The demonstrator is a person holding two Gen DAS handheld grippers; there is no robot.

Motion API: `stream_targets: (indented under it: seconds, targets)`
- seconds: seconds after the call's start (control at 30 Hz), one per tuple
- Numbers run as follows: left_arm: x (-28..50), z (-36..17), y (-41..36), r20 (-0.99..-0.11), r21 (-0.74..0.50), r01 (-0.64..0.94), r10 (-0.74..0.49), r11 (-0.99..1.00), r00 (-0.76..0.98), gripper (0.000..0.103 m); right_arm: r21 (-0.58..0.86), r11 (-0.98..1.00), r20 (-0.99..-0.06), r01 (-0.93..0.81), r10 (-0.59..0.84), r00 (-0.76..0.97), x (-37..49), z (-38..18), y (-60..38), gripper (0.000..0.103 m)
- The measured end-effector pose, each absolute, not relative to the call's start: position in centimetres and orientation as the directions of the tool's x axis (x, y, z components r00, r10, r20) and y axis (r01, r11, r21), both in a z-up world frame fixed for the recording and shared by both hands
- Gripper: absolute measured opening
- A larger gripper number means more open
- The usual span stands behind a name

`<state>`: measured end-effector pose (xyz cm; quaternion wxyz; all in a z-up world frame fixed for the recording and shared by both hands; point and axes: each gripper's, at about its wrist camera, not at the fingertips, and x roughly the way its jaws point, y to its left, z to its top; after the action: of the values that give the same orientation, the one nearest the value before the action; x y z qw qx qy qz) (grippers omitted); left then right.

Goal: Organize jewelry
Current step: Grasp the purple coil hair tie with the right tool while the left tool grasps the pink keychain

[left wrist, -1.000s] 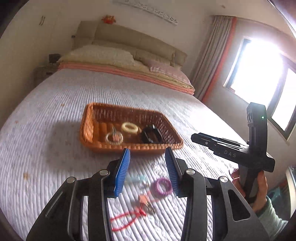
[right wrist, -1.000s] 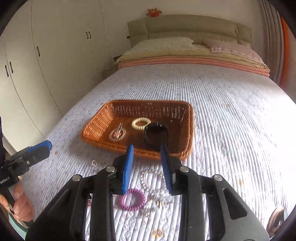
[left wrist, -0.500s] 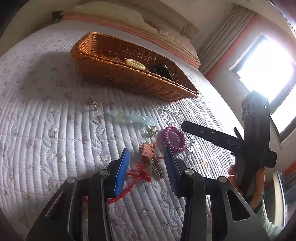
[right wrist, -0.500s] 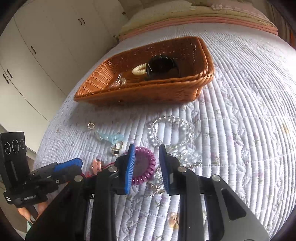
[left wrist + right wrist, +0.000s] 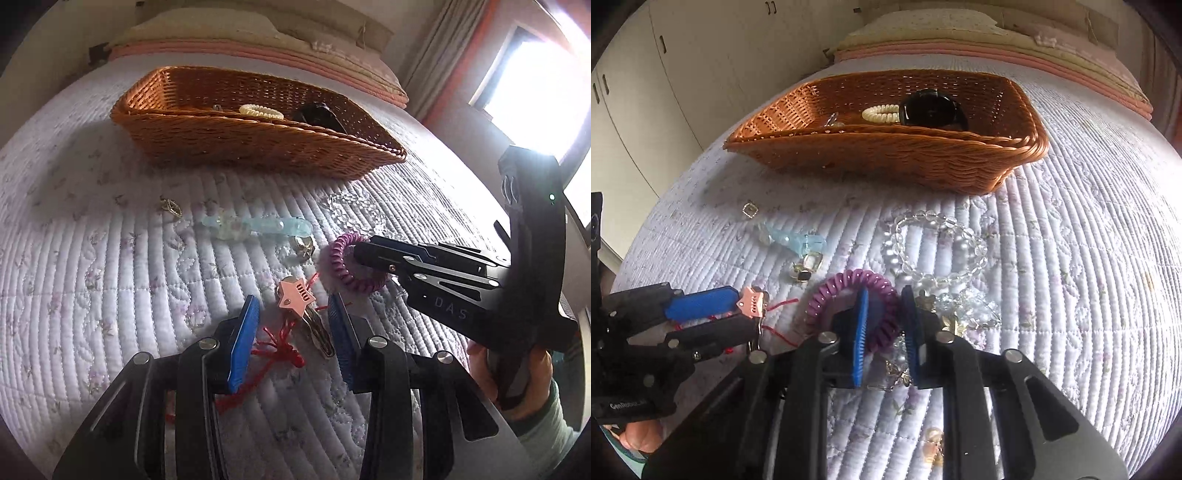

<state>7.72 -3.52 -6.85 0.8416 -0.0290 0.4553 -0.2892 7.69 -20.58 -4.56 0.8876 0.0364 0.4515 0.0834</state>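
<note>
Left wrist view: the left gripper (image 5: 291, 334) is spread open, its blue pads on either side of a pink star hair clip (image 5: 297, 295) and a red cord (image 5: 275, 349) on the quilt (image 5: 92, 266). Right of it, the right gripper (image 5: 884, 325) straddles one side of the purple spiral hair tie (image 5: 849, 291), jaws parted; contact looks likely but is unclear. Just right lies a clear bead bracelet (image 5: 934, 247). Farther off stands the wicker basket (image 5: 886, 155), holding a black watch (image 5: 931, 109).

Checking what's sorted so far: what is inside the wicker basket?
In the wicker basket lie a cream hair tie, a black watch and a small silvery piece. Its near wall hides the floor in front.
</note>
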Motion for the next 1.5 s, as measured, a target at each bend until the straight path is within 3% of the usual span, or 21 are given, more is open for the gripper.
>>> stream_targets:
  seconds: [0.13,0.23,0.57,0.77,0.93,1.37,1.47,1.5]
  targets:
    - [8.1,-6.8,-4.6,-0.767,-0.279,0.45,-0.479,0.848,0.428,0.036,0.154,0.981,-0.789,-0.116,0.193,0.583,7.4,-4.6,-20.9,0.011]
    - [8.0,-7.0,-5.4,-0.778,-0.23,0.46,-0.446,0.858,0.443,0.02,0.135,0.984,-0.787,-0.118,0.179,0.59,7.2,-4.6,-20.7,0.011]
    - [8.2,-5.0,-2.0,-0.685,-0.38,0.43,-0.561,0.819,0.465,0.019,0.152,0.976,-0.744,-0.153,0.215,0.632,5.8,-3.5,-20.6,0.01]
    - [7.7,-3.9,-0.4,-0.672,-0.374,0.42,-0.553,0.827,0.492,0.019,0.213,0.958,-0.761,-0.193,0.286,0.582,4.2,-3.0,-19.9,0.01]
    - [7.7,-5.0,1.2,-0.699,-0.346,0.394,-0.514,0.852,0.497,0.019,0.149,0.967,-0.806,-0.204,0.239,0.542,2.6,-3.7,-18.6,0.01]
    - [7.0,-5.6,1.7,-0.684,-0.372,0.425,-0.553,0.825,0.475,0.02,0.114,0.979,-0.803,-0.171,0.193,0.564,1.7,-4.2,-17.7,0.024]
    - [6.8,-5.3,1.4,-0.677,-0.372,0.441,-0.564,0.817,0.473,0.02,0.074,0.986,-0.799,-0.148,0.147,0.583,1.7,-4.3,-16.9,0.023]
    - [6.7,-5.2,1.3,-0.675,-0.372,0.444,-0.566,0.815,0.473,0.02,0.061,0.988,-0.796,-0.144,0.135,0.591,1.6,-4.3,-16.7,0.013]
